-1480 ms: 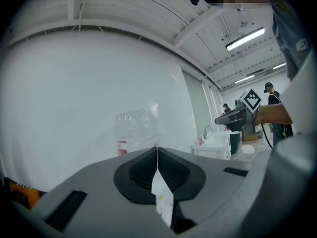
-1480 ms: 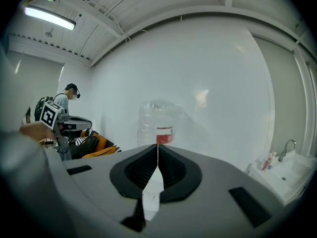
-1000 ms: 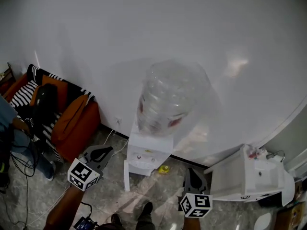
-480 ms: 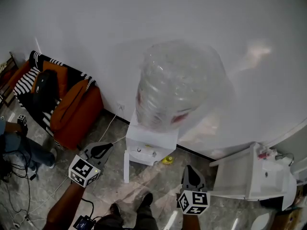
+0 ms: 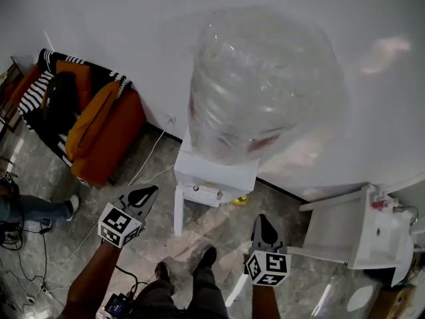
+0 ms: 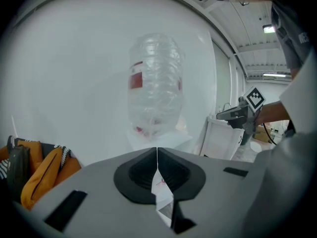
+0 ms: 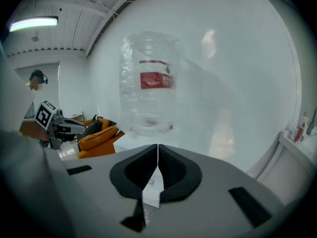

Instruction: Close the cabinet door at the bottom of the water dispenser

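Head view: the dispenser [image 5: 216, 178] and its bottle [image 5: 259, 85] fill more of the frame than a second ago, and my feet have come up close in front of the unit. Both grippers have stayed low ahead of me. Assessment: the approach is nearly complete, and no contact has been made with the door yet.

Door [image 5: 178, 211]: located at the dispenser's base, at its left corner as I face it. It stands open and shows edge-on as a narrow white strip, swung out from the cabinet towards me. The long axis is upright. The free edge points at me, and I judge the hinge line to be at the cabinet's left corner.

Left gripper [image 5: 149, 191]: the left gripper view shows the jaws pressed together with nothing between them. It sits just left of the door, apart from it.

Right gripper [image 5: 261, 221]: jaws likewise closed and empty in the right gripper view. It is well right of the door.

Judgement: the left gripper is better placed to press the door's outer face and swing it back to the cabinet.
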A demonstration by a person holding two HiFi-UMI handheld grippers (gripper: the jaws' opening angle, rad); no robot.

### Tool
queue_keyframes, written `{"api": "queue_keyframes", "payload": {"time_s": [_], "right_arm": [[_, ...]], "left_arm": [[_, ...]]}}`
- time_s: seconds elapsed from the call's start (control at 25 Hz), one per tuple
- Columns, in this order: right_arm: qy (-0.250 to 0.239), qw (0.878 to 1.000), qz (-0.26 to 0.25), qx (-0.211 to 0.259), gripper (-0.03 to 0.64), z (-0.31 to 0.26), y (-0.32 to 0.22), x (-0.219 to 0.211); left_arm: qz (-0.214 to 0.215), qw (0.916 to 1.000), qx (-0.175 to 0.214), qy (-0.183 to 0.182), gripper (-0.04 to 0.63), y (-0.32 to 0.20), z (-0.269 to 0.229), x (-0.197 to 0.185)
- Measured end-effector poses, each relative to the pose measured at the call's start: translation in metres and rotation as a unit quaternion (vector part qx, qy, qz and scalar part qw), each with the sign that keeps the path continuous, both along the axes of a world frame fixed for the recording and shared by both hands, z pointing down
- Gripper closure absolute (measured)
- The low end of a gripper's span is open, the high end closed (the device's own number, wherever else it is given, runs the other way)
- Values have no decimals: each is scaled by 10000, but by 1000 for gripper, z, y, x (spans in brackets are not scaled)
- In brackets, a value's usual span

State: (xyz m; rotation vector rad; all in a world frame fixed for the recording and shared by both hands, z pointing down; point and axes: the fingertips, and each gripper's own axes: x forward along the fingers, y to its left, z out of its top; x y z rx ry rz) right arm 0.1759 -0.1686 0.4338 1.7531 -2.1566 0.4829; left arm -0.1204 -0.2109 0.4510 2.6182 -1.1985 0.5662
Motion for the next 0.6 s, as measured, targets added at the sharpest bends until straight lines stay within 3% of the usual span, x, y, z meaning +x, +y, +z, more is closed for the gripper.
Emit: {"api": "queue_keyframes", "payload": {"time_s": [0.36, 0.6], "right_arm": [[-96, 9993, 16, -372, 591, 69, -6, -2], [-210, 9987, -19, -454, 590, 113, -15, -10]], "left_arm": [[-198, 9982, -566, 15, 575, -2, 84, 1], [-218, 9970, -745, -69, 574, -6, 135, 5]]}}
